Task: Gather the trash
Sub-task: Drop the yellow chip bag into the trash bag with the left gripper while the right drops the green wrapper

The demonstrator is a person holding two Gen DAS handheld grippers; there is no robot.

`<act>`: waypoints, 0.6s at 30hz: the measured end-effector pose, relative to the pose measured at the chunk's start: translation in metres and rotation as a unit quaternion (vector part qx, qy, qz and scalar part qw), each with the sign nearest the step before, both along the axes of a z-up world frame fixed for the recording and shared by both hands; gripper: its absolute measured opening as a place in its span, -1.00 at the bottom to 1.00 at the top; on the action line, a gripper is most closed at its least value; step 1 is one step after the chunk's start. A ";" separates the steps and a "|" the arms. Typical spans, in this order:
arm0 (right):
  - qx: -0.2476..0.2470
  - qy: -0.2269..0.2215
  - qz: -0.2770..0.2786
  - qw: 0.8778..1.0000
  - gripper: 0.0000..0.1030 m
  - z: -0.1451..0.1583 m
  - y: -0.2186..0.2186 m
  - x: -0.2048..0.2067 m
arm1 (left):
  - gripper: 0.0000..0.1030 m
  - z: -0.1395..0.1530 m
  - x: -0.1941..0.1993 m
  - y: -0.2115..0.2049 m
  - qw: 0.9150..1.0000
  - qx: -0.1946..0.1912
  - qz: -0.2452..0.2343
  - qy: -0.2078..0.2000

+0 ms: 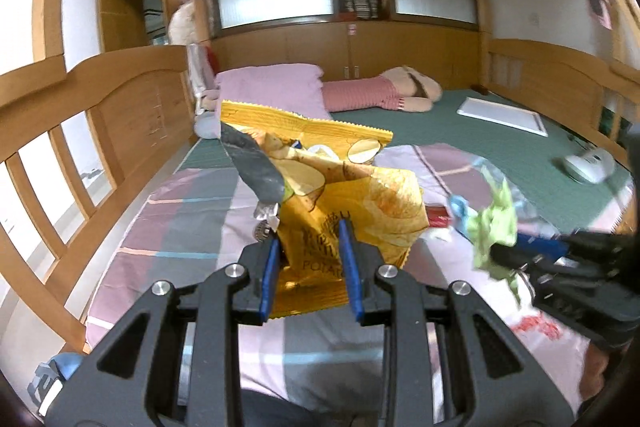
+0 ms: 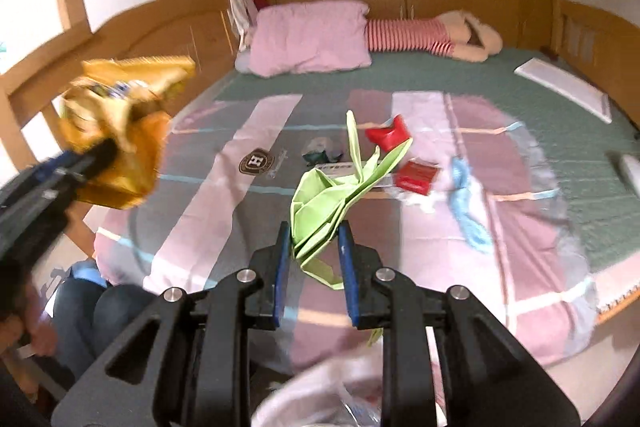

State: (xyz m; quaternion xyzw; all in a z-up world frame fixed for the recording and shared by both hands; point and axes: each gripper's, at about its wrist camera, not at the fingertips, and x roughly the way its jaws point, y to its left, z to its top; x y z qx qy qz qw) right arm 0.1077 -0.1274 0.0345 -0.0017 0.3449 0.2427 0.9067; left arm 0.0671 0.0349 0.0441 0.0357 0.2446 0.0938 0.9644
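Observation:
My left gripper (image 1: 310, 239) is shut on a crumpled yellow potato chip bag (image 1: 340, 187) and holds it above the bed; the bag also shows blurred at the left of the right wrist view (image 2: 120, 131). My right gripper (image 2: 312, 239) is shut on a folded green paper (image 2: 340, 191), which also shows in the left wrist view (image 1: 496, 227). On the blanket lie a red wrapper (image 2: 390, 135), a red packet (image 2: 416, 177), a blue scrap (image 2: 466, 203), a dark green wrapper (image 2: 320, 151) and a brown round label (image 2: 257, 161).
A patchwork blanket (image 2: 520, 227) lies over a green mattress (image 2: 560, 131) inside a wooden bed frame (image 1: 132, 107). A pink pillow (image 2: 308, 35), a striped plush toy (image 2: 432, 35) and a white board (image 2: 564, 89) lie at the back. A white plastic bag (image 2: 320, 395) is below my right gripper.

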 end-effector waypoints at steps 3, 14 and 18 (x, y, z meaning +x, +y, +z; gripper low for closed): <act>0.016 -0.015 -0.005 1.000 -0.53 0.018 -0.029 -0.029 | -0.44 0.002 -0.017 -0.017 1.000 0.008 -0.015 -0.002; -0.010 -0.017 -0.024 1.000 -0.53 0.019 -0.075 -0.088 | -0.43 0.007 -0.063 -0.063 0.997 0.031 -0.068 -0.004; -0.009 -0.005 -0.033 0.999 -0.53 0.013 -0.084 -0.091 | -0.43 0.006 -0.063 -0.068 0.996 0.033 -0.080 -0.001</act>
